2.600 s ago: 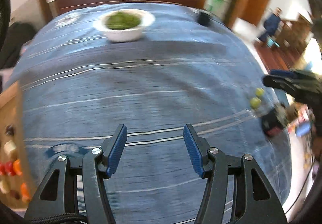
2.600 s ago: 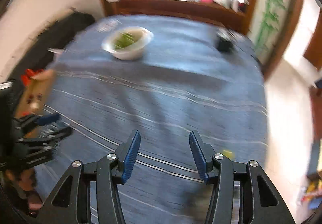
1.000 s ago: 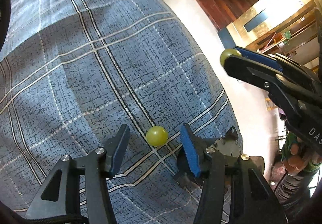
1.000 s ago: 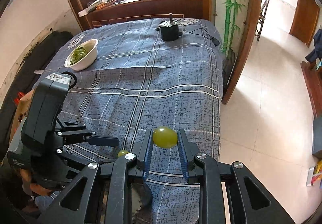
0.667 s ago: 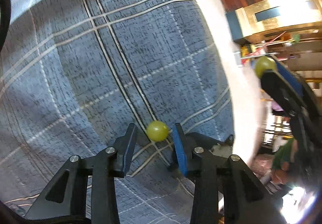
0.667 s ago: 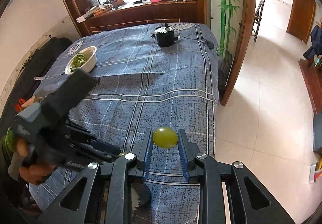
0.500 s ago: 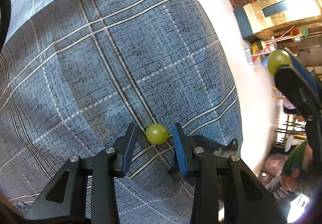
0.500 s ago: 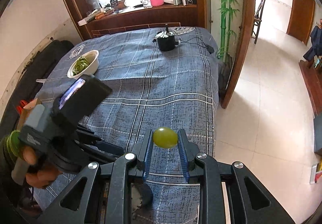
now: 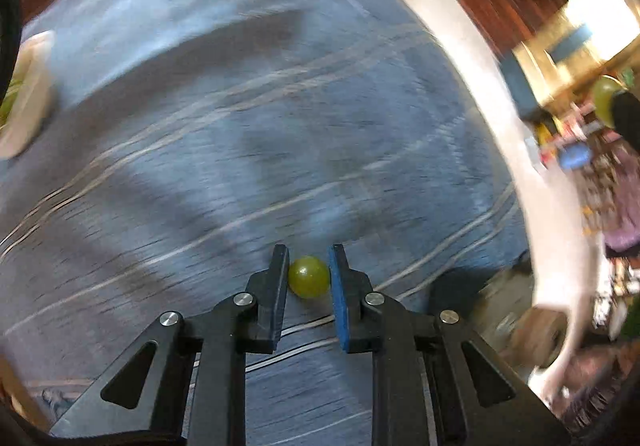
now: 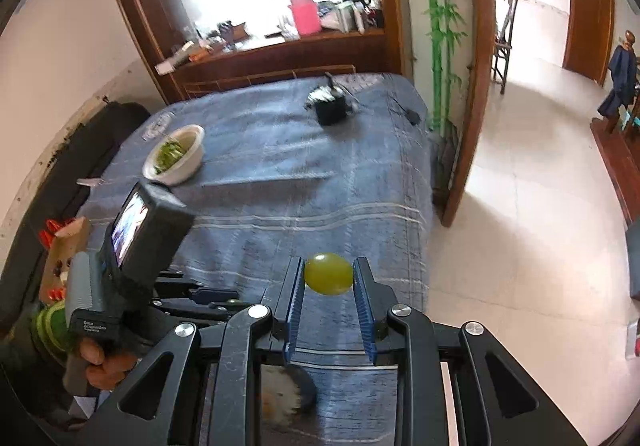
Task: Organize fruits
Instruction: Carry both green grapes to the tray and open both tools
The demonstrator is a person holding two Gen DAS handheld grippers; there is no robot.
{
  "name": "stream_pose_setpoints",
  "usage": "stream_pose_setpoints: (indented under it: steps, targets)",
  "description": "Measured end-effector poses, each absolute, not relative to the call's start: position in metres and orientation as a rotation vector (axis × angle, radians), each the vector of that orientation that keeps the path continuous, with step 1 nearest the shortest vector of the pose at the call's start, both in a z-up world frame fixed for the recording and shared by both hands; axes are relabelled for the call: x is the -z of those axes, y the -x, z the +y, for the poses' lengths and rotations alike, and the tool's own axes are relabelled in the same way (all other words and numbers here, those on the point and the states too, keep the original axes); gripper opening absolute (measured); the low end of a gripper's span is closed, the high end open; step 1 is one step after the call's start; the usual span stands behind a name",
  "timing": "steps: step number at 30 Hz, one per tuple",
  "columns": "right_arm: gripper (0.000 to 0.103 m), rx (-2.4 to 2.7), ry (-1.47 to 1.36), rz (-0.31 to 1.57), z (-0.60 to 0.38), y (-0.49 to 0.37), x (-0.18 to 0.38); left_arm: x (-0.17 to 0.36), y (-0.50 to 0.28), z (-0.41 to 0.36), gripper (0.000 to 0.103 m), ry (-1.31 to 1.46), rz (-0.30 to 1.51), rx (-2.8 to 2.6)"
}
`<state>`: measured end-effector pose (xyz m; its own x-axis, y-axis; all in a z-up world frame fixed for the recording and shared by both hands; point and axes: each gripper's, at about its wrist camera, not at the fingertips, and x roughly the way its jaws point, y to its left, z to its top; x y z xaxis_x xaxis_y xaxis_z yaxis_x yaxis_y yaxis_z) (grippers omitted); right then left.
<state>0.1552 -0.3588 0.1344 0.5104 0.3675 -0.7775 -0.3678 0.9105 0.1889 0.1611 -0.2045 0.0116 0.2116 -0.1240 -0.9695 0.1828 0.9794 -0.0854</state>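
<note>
Plenty of open blue plaid cloth point(image 10: 280, 173) is left on the bench up to the white bowl point(image 10: 176, 157), with bare floor past its right edge. "Data Acquisition System" is printed on the left handle. One grape point(image 9: 309, 277) is pinched in the just-closed left tongs point(image 9: 309, 278) near the bench's corner, another grape point(image 10: 328, 274) is clamped in the right tongs point(image 10: 328, 278), held above that edge.

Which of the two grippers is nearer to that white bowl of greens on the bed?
Left. The left gripper sits lower left of the right gripper, on the white bowl side; both hold grapes well short of it.
</note>
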Motion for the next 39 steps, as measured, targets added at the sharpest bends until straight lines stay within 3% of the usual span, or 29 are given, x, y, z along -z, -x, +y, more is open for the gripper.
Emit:
stream_pose_setpoints:
  steps: [7,19,39]
  targets:
    - [0.025,-0.621,-0.011,0.894,-0.282,-0.125,-0.142,-0.043,-0.087,-0.101,0.017,-0.002,1.167,0.004]
    - [0.025,-0.893,0.039,0.962,-0.118,-0.061,-0.102,-0.069,0.0,0.022,0.017,0.105,0.999,-0.33]
    - [0.024,-1.081,0.063,1.056,0.034,0.009,-0.065,-0.063,0.087,0.13,0.018,0.185,0.918,-0.568]
